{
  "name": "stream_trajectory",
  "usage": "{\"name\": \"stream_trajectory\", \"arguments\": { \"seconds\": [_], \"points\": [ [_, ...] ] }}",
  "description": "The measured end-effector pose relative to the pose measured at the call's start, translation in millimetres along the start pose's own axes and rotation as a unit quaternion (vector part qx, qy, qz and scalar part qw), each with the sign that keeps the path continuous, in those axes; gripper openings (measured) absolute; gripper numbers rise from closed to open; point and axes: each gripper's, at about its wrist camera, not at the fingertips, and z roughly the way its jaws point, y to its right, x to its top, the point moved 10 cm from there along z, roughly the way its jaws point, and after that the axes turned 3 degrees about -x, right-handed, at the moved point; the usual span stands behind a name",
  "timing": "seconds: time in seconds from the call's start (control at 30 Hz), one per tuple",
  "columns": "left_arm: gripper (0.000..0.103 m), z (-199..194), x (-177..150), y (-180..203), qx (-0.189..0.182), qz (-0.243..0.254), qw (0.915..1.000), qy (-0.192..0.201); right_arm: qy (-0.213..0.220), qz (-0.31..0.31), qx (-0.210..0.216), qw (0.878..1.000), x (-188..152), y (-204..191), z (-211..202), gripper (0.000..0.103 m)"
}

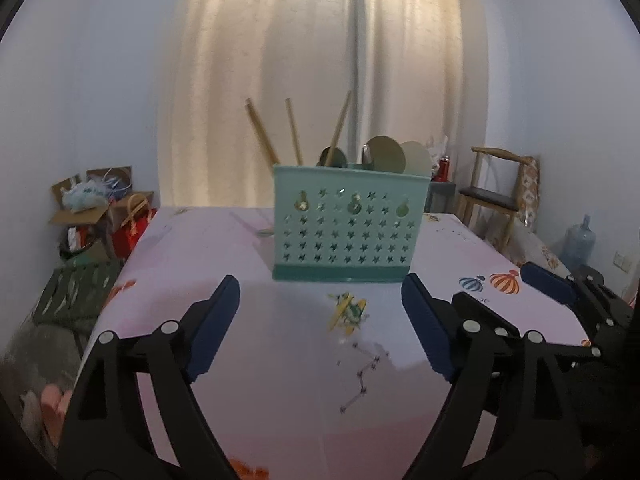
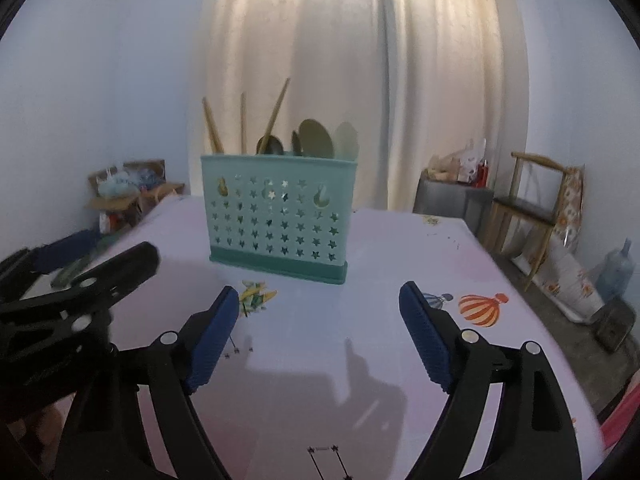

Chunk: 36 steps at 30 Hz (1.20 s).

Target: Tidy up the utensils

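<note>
- Left wrist view: my left tool [image 1: 320, 292] hangs over the tabletop [image 1: 280, 360] with its blue pads [image 1: 212, 328] spread wide and nothing between them.
- Straight ahead of it, the teal utensil holder [image 1: 348, 224] stands upright on the tabletop, its front wall pierced with star-shaped holes, apart from the pads.
- Wooden chopsticks [image 1: 262, 132] lean out of the holder's left part; round spoons [image 1: 386, 154] rise from its right part. I cannot tell which compartment each one sits in.
- A printed yellow aeroplane [image 1: 348, 312] on the tablecloth lies between the holder and my left tool.
- At the right edge, part of my right tool [image 1: 560, 292] shows beside a printed orange balloon [image 1: 505, 282].
- Background: a pale curtain [image 1: 320, 60], a wooden chair [image 1: 500, 196] at right, cardboard boxes [image 1: 96, 208] at left.
- Right wrist view: my right tool [image 2: 314, 300] is likewise fully spread, empty, over the tabletop [image 2: 320, 360].
- The utensil holder [image 2: 276, 216] stands ahead and slightly left, upright, with chopsticks [image 2: 212, 124] and spoons [image 2: 316, 140] projecting above its rim.
- My left tool [image 2: 100, 264] enters from the left, blurred, with its fingers parted.
- The orange balloon [image 2: 480, 308] print lies just right of my right pad [image 2: 424, 340]; the chair [image 2: 532, 200] stands beyond the tabletop's right edge.
</note>
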Motion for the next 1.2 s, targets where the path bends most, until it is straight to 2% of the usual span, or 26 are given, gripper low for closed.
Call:
{"name": "stream_trajectory", "arguments": {
  "seconds": [0.2, 0.33, 0.5, 0.7, 0.83, 1.0, 1.2],
  "points": [
    [0.085, -32, -4, -7, 0.030, -0.001, 0.9978, 0.059, 0.049, -0.010, -0.012, 0.999, 1, -1, -24, 0.081],
    [0.087, -20, -11, -6, 0.026, 0.002, 0.9992, 0.031, 0.016, 0.005, 0.005, 1.000, -12, 2, -12, 0.081],
    [0.088, -16, -17, -8, 0.023, -0.004, 0.9996, 0.018, 0.003, 0.010, 0.014, 1.000, -18, 1, -8, 0.083],
    [0.088, -21, -13, -4, 0.030, 0.007, 0.9988, 0.039, 0.016, 0.024, 0.024, 0.999, -18, 5, -15, 0.083],
    [0.088, -30, -5, -13, 0.065, 0.010, 0.9960, 0.061, 0.031, 0.077, 0.033, 0.996, -15, 24, -19, 0.097],
    [0.088, -13, -13, -17, 0.068, 0.007, 0.9974, 0.023, 0.037, 0.175, 0.027, 0.984, -21, 63, -20, 0.097],
    [0.088, -15, -19, 9, 0.047, 0.056, 0.9970, 0.022, 0.014, 0.201, 0.055, 0.978, -28, 67, -8, 0.097]
  ]
}}
